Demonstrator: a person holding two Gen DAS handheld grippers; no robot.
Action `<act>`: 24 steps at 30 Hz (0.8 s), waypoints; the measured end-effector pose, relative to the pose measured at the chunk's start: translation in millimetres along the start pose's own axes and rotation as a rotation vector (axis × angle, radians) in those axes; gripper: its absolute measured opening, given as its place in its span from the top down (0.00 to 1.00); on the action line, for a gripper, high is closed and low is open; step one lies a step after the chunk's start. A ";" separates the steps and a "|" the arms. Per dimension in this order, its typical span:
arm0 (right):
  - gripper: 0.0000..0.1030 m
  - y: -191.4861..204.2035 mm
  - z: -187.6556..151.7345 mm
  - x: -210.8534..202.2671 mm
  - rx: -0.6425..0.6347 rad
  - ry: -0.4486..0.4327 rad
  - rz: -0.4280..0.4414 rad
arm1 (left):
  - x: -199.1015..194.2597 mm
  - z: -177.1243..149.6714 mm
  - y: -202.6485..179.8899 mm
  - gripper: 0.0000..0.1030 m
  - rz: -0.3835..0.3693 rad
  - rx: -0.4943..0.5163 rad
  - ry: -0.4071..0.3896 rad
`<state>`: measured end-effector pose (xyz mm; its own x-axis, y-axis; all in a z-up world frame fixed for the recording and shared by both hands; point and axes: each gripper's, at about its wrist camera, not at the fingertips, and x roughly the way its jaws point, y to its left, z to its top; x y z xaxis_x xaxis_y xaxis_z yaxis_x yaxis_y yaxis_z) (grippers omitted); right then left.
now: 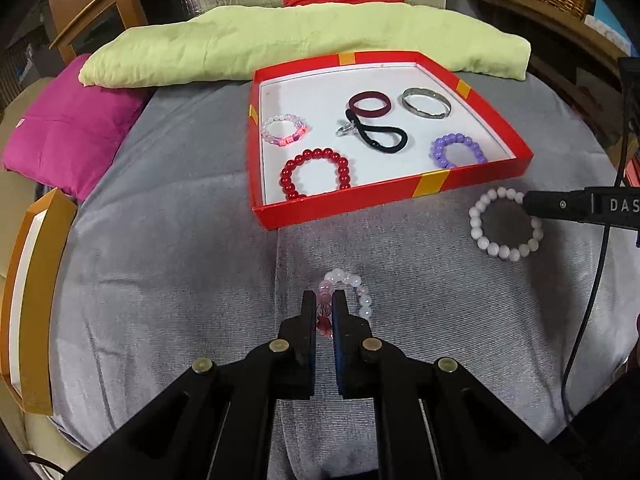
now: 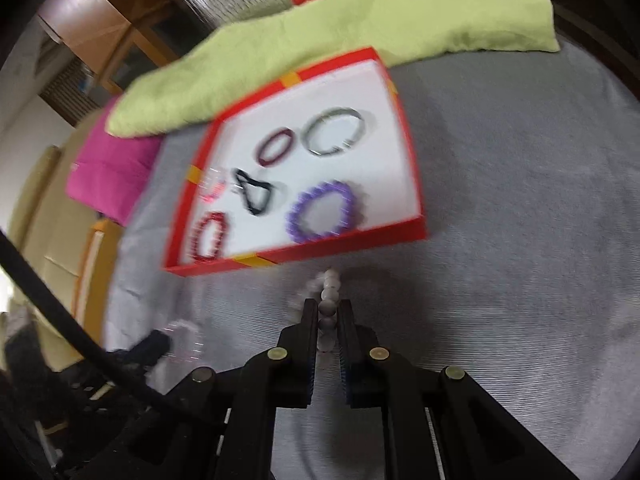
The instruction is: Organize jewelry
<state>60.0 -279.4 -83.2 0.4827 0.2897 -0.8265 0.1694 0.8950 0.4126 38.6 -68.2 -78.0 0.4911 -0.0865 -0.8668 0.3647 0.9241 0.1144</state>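
Covering the surface (image 1: 168, 280) is a soft grey cloth, and its give is the first hazard: fingers pushed down on it can drag a fold along and snag a bead string. Behind it lie a green pillow (image 1: 280, 40) and a pink cushion (image 1: 68, 132), well clear of the work.

A red tray (image 1: 360, 200) with a white floor sits on the cloth and already holds a red bead bracelet (image 1: 316, 174), a purple bead bracelet (image 1: 458, 150), a silver bangle (image 1: 426, 103), a maroon band (image 1: 368, 105), a black hair tie (image 1: 380, 140) and a pale pink bracelet (image 1: 285, 130). Little bare floor is left, so a careless release could land one piece on another, or on the near wall so that it rolls back out.

Outside the tray, near its front right corner, is a white bead bracelet (image 1: 505, 224). The right hand-held gripper (image 2: 328, 308) is pinched on its beads in the right wrist view. That view is blurred, which suggests quick motion, and a swing could fling the loop free or catch it on the tray wall.

Nearer the front edge, a pink-and-white bracelet (image 1: 348, 296) rests on the cloth, with the left hand-held gripper (image 1: 324, 304) closed narrowly on its darker pink beads. Round beads can squirt out of flat pads, and an elastic string may stretch or slip during a lift.
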 end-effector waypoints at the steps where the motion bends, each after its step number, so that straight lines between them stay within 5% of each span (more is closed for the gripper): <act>1: 0.90 -1.4 0.2 2.2 0.002 0.007 -0.011 | 1.0 -0.2 -0.1 0.93 0.009 0.000 0.001; 7: 0.87 -6.1 2.5 3.9 0.015 0.024 -0.025 | 7.6 -1.1 3.5 0.92 0.010 -0.014 0.026; 13: 0.87 -6.4 2.9 8.4 0.013 0.056 -0.043 | 9.4 -7.0 11.0 0.62 -0.020 -0.034 0.039; 24: 0.86 0.9 -2.9 22.7 -0.042 0.088 -0.104 | 6.8 -16.9 11.9 0.60 -0.097 -0.026 0.049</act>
<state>68.6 -271.0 -102.7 0.3870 0.2218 -0.8950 0.1778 0.9345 0.3085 32.9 -51.5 -90.7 0.4154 -0.1583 -0.8958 0.3872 0.9219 0.0167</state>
